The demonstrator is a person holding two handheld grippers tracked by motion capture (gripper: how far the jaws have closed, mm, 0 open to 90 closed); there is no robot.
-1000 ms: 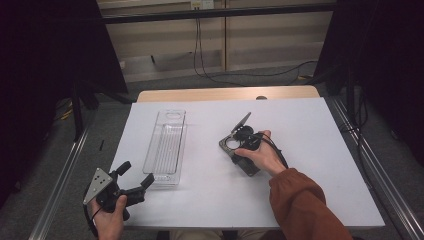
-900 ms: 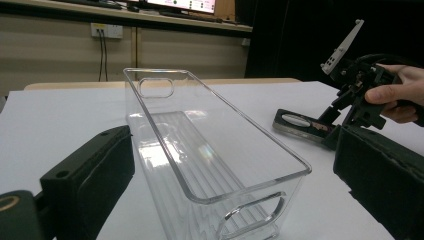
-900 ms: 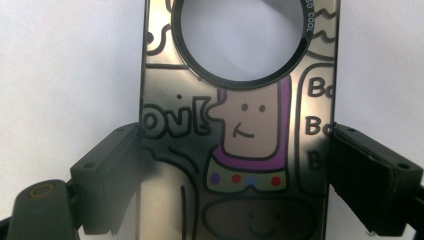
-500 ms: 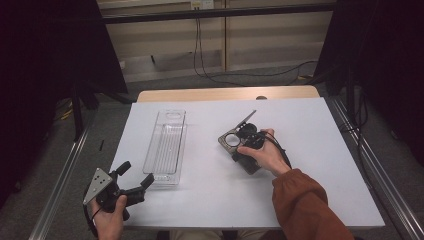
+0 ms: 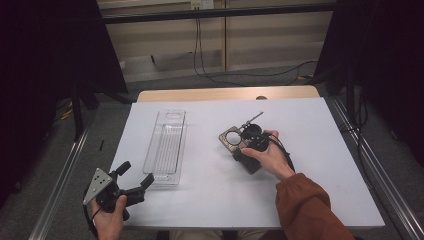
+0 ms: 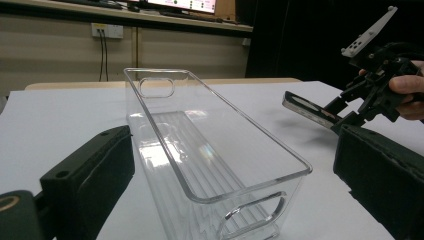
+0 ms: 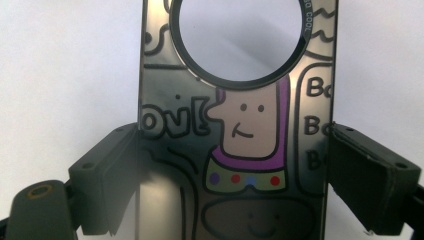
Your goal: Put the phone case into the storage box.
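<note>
**Flat cartoon-printed plate held at the middle of the tabletop**

The right gripper [image 5: 239, 141] sits just right of centre in the high view, its jaws pinching a flat dark metal plate [image 5: 231, 140] by its two long edges. The plate lies low over the white tabletop [image 5: 310, 150], well apart from the clear plastic bin [image 5: 166, 147] to its left.

In the right gripper view the plate [image 7: 235, 125] fills the middle of the frame, running from the bottom edge to the top. It is glossy, dark grey and rectangular, with a large round hole near the top through which the white tabletop shows. A cartoon is printed on it in black outline: a figure with a tan face, two dot eyes, a hooked nose line, a purple hood and a collar with purple, red, blue and red dots. Below it sits a dark oval with a small smiling face. Doodle lettering at the left reads roughly "ov!"; at the right edge, cut-off letters "Bo" repeat. Tiny writing on the ring of the hole is too small to read.

The left gripper [image 5: 131, 181], at the lower left of the high view, has its jaws spread, holding nothing, just beside the near end of the bin [image 6: 215, 150].
</note>
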